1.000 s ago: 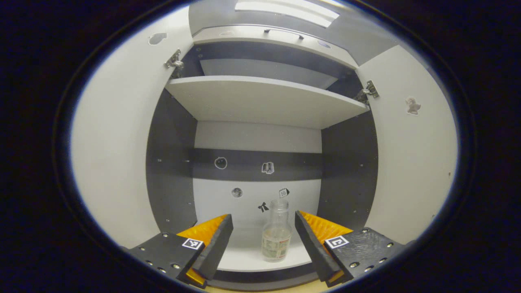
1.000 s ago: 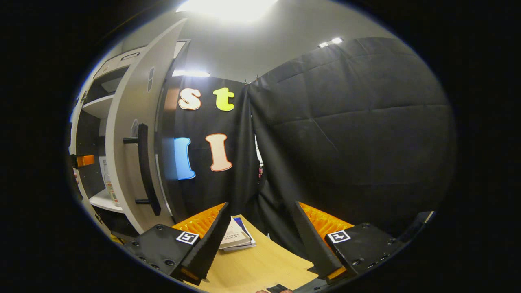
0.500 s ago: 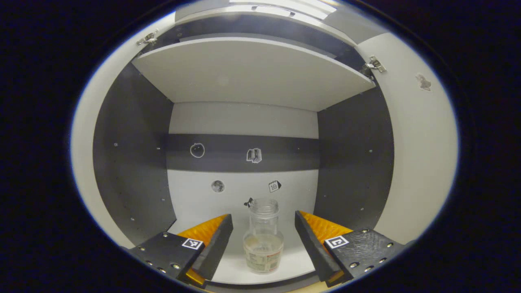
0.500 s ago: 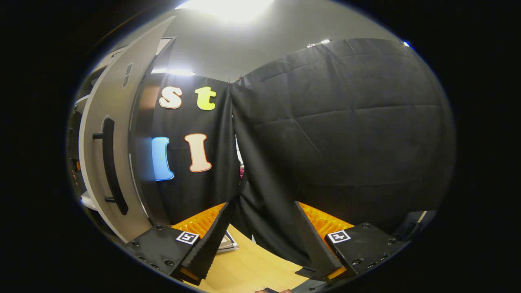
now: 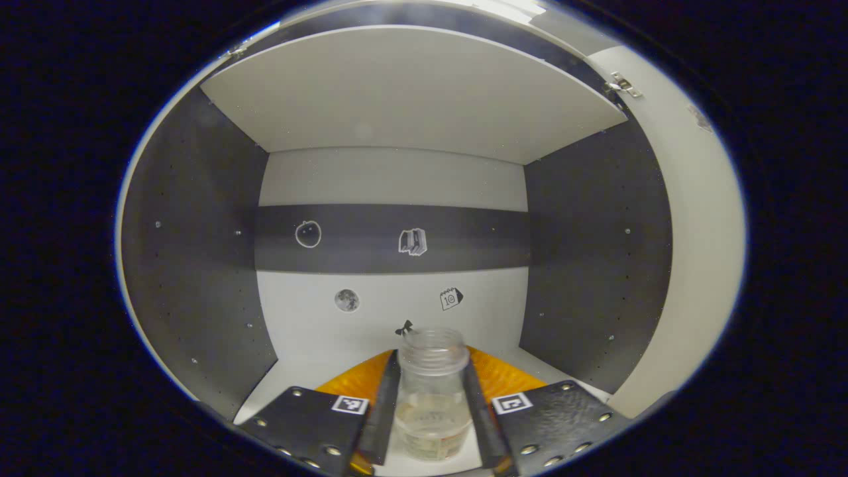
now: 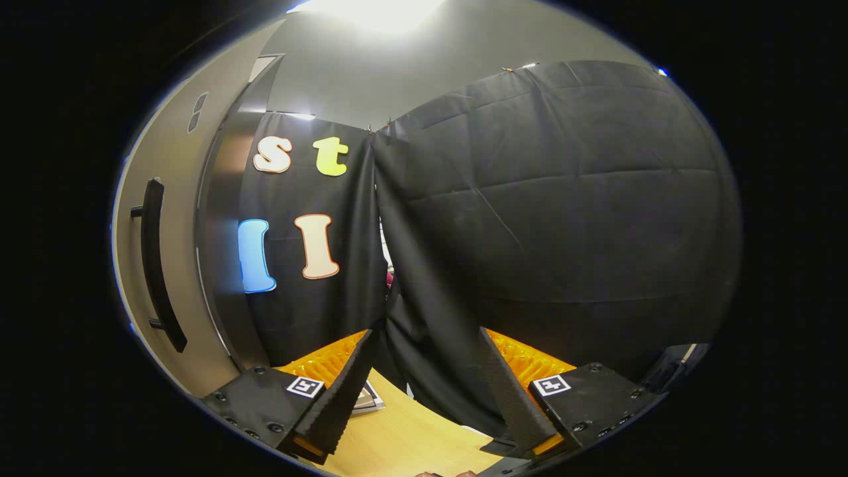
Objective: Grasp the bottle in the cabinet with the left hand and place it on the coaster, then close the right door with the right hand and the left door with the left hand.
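A clear uncapped glass bottle point(image 5: 432, 404) with a label low on its body stands upright on the cabinet's lower shelf point(image 5: 298, 377). My left gripper point(image 5: 432, 361) reaches into the cabinet, and both fingers press against the bottle's sides. The open right door point(image 5: 695, 252) shows its inner face at the right of the left gripper view. In the right gripper view that door point(image 6: 182, 278) stands at the left with its long black handle point(image 6: 154, 265). My right gripper point(image 6: 425, 334) is open over the wooden table point(image 6: 411, 440), holding nothing.
An upper shelf point(image 5: 411, 93) hangs close above the bottle's compartment, with dark side walls point(image 5: 192, 265) on both sides. Small stickers dot the back wall. A book point(image 6: 368, 399) lies on the table beside my right gripper's left finger.
My left gripper moved deeper into the cabinet and shut on the bottle. The right gripper view swung right, so the door sits farther left in it.
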The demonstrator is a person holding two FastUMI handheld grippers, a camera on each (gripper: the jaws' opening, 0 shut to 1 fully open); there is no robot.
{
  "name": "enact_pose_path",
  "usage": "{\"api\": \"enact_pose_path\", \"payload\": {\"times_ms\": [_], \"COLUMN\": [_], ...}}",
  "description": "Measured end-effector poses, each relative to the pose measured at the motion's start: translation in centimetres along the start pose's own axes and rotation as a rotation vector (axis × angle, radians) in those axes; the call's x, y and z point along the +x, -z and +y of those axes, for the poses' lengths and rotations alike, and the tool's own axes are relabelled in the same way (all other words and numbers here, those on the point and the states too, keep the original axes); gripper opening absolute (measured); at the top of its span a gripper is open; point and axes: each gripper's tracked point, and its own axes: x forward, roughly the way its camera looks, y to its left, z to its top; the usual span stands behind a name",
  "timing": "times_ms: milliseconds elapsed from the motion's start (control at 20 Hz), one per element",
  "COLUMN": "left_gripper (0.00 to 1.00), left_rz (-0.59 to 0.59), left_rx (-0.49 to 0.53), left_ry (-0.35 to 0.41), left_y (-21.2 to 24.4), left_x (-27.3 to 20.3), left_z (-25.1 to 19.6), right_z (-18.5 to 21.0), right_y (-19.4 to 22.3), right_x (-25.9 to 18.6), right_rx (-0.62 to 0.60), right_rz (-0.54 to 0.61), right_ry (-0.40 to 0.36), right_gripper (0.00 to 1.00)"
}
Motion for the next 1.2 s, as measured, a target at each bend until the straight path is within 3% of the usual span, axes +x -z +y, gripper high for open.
{"api": "enact_pose_path", "payload": {"times_ms": [50, 100, 150, 200, 300, 350, 400, 550, 600, 650, 700, 750, 850, 900, 950, 1000, 1100, 1200], "left_gripper": [0.46, 0.46, 0.53, 0.46, 0.46, 0.53, 0.46, 0.46, 0.53, 0.46, 0.46, 0.53, 0.53, 0.53, 0.46, 0.53, 0.53, 0.46], "left_rz": [0.000, 0.001, 0.001, -0.004, -0.027, -0.036, -0.042, -0.060, -0.068, -0.072, -0.077, -0.081, -0.084, -0.088, -0.087, -0.081, -0.075, -0.047], "left_rx": [-0.012, -0.007, 0.008, 0.022, 0.038, 0.049, 0.062, 0.071, 0.067, 0.064, 0.062, 0.061, 0.043, 0.027, 0.010, -0.007, -0.048, -0.069], "left_ry": [0.022, 0.018, 0.016, 0.019, 0.036, 0.041, 0.047, 0.079, 0.092, 0.107, 0.120, 0.132, 0.157, 0.170, 0.182, 0.196, 0.237, 0.261], "left_y": [-0.1, 0.1, 0.0, -0.3, -1.6, -2.2, -2.7, -4.3, -4.8, -5.2, -5.6, -6.1, -6.4, -6.4, -6.1, -5.6, -4.4, -2.1], "left_x": [-0.2, -0.2, -0.2, -0.4, -1.4, -1.9, -2.5, -4.9, -5.7, -6.7, -7.8, -8.8, -10.7, -11.7, -12.5, -13.3, -15.0, -16.7], "left_z": [-0.5, -0.3, -0.2, -0.2, -0.6, -0.7, -0.8, -1.1, -1.3, -1.4, -1.6, -1.7, -2.1, -2.4, -2.8, -3.1, -3.9, -4.6], "right_z": [0.1, 0.3, 0.7, 1.2, 1.6, 1.7, 1.9, 2.0, 1.9, 1.8, 1.8, 1.7, 1.7, 1.6, 1.6, 1.2, 0.5, -0.2], "right_y": [0.0, 0.1, 0.0, 0.0, 0.2, 0.3, 0.5, 0.2, -0.1, -0.5, -0.8, -1.0, -1.4, -1.6, -1.9, -2.1, -3.0, -3.8], "right_x": [0.2, 0.8, 1.2, 1.7, 1.9, 1.9, 1.9, 2.1, 2.2, 2.1, 2.0, 1.9, 1.5, 1.2, 1.0, 0.8, 0.5, 0.2], "right_rx": [0.001, 0.002, 0.003, 0.003, 0.002, 0.003, 0.006, 0.001, 0.000, 0.003, 0.004, 0.002, -0.003, -0.007, -0.017, -0.033, -0.056, -0.065], "right_rz": [0.000, 0.000, 0.000, 0.002, 0.007, 0.010, 0.012, 0.003, -0.005, -0.015, -0.022, -0.028, -0.035, -0.041, -0.050, -0.059, -0.081, -0.099], "right_ry": [-0.001, -0.002, -0.006, -0.013, -0.030, -0.038, -0.047, -0.054, -0.053, -0.053, -0.053, -0.051, -0.052, -0.052, -0.052, -0.045, -0.036, -0.033], "right_gripper": [0.94, 0.94, 0.94, 0.94, 0.94, 0.94, 0.94, 0.94, 0.94, 0.94, 0.98, 0.94, 0.94, 0.94, 0.94, 0.94, 0.94, 0.94]}}
